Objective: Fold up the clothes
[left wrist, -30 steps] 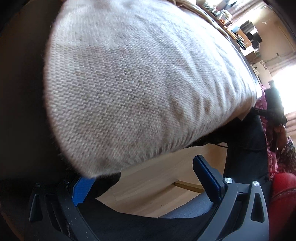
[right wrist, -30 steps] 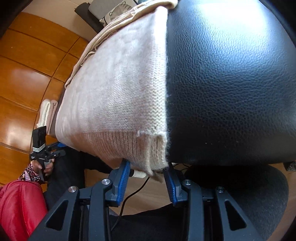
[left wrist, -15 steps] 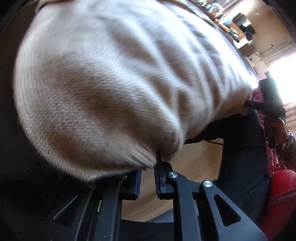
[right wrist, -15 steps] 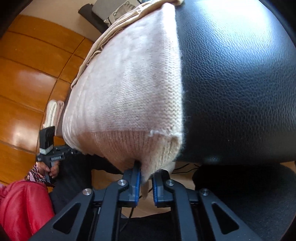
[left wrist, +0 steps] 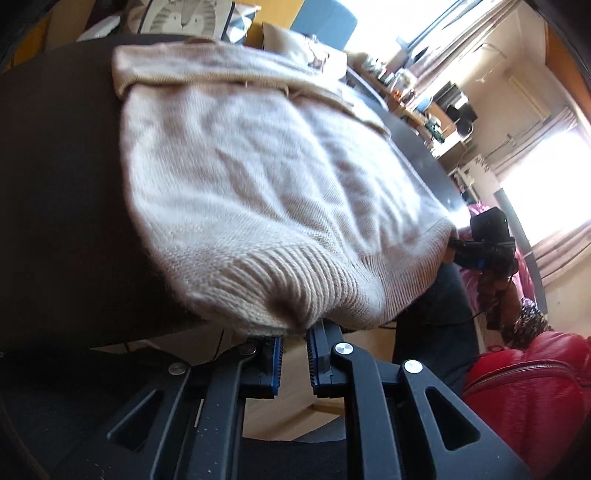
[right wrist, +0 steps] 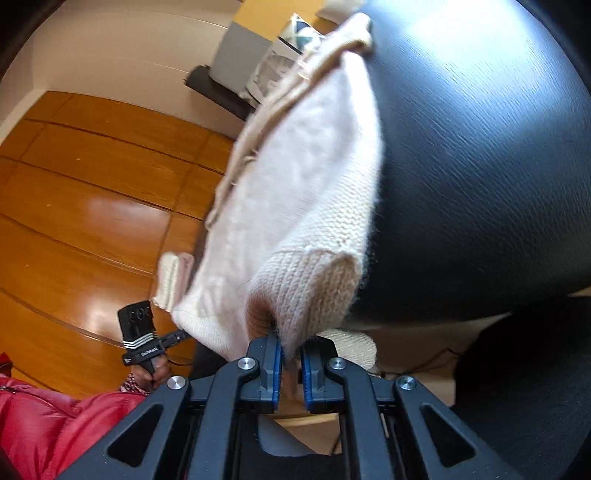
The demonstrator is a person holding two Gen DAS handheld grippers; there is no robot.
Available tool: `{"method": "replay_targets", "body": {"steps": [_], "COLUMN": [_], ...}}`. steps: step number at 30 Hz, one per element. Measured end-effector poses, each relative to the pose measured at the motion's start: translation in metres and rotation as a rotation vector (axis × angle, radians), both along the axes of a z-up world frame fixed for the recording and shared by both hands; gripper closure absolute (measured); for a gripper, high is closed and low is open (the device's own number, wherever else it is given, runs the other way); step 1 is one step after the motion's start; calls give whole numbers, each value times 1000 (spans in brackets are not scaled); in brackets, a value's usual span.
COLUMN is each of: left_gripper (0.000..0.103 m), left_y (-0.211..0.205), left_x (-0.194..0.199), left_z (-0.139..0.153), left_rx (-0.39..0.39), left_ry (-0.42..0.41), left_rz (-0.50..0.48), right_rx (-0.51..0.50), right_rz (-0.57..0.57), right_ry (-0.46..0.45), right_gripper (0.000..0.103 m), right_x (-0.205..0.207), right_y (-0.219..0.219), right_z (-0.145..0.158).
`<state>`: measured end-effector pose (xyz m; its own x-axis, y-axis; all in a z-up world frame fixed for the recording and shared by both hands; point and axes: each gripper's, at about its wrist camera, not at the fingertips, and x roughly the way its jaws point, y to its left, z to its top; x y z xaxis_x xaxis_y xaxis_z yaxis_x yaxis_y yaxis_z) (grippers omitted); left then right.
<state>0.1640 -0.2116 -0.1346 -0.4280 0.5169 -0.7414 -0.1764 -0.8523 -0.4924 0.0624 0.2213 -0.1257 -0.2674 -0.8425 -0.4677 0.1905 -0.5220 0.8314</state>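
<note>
Both sets of jaws, spread a second ago, now pinch the ribbed hem of the beige sweater (left wrist: 280, 177): left gripper (left wrist: 294, 345) at one corner, right gripper (right wrist: 290, 356) at the other. The hem lifts off the black table (right wrist: 480, 166), so the fold can begin.

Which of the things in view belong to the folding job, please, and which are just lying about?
Job: beige knit sweater, its ribbed hem pinched by left gripper and right gripper; black table beneath it.

Lying about: red jacket, patterned cushion, wooden floor.
</note>
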Motion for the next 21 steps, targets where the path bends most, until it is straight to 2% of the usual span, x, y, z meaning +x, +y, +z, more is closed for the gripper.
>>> {"method": "replay_targets", "body": {"steps": [8,21], "left_gripper": [92,92], "left_y": [2,-15], "left_x": [25,56], "left_z": [10,42], "left_rx": [59,158], "left_ry": [91,212], "left_rz": [32,106], "right_rx": [-45,-92], "right_rz": [17,-7], "right_ry": [84,121], "right_gripper": [96,96], "right_x": [8,37], "right_y": [1,-12], "right_z": [14,31]}}
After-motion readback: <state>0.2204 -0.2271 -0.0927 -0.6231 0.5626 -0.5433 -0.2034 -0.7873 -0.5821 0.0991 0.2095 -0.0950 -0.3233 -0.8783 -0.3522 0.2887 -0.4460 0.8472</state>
